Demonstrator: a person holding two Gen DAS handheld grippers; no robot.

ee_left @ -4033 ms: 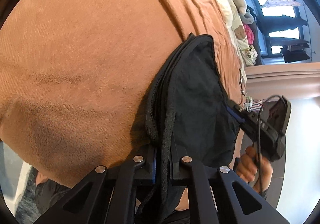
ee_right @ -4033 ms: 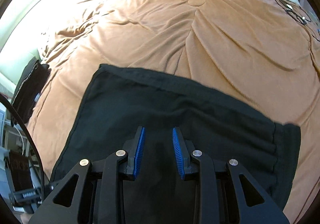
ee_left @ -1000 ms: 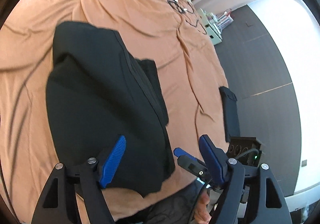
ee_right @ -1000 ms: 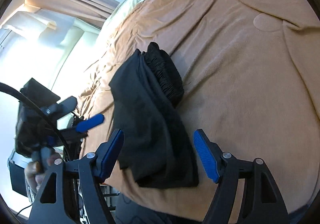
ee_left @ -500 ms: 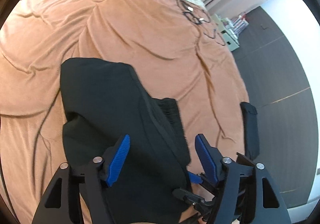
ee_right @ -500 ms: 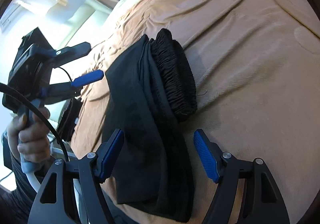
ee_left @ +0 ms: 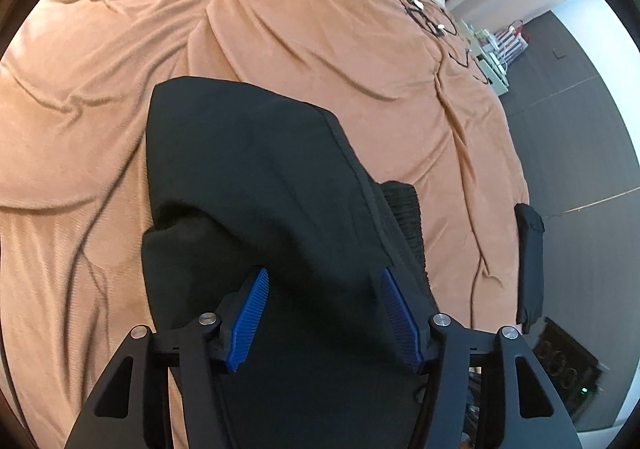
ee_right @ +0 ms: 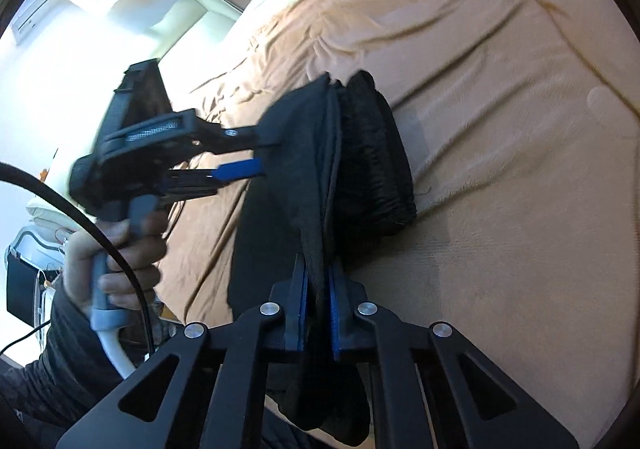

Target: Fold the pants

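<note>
Half a second ago the right tongs [ee_right: 316, 313] stood wide apart over the folded bundle; now they are pinched onto a thick edge of the black pants [ee_left: 260, 185], which passes between the blue pads near the bundle's near end. The left tongs [ee_left: 326, 319] have come lower over the cloth, their blue pads spread apart with fabric lying under and between them, nothing clamped.

The pants lie folded on the bed's orange blanket [ee_left: 100, 97], near its front edge, with the ribbed waistband [ee_right: 372, 153] showing along one side. In the right wrist view the bundle's long axis runs straight away from the right tongs, which hold its near end, so that hand is the nearer one for a lift. The left tongs [ee_right: 240, 157] reach in from the side toward the far part of the bundle. Any next fold or lift would likely turn on that near-end grip.

No brand, label or writing can be read on the pants or tongs.
</note>
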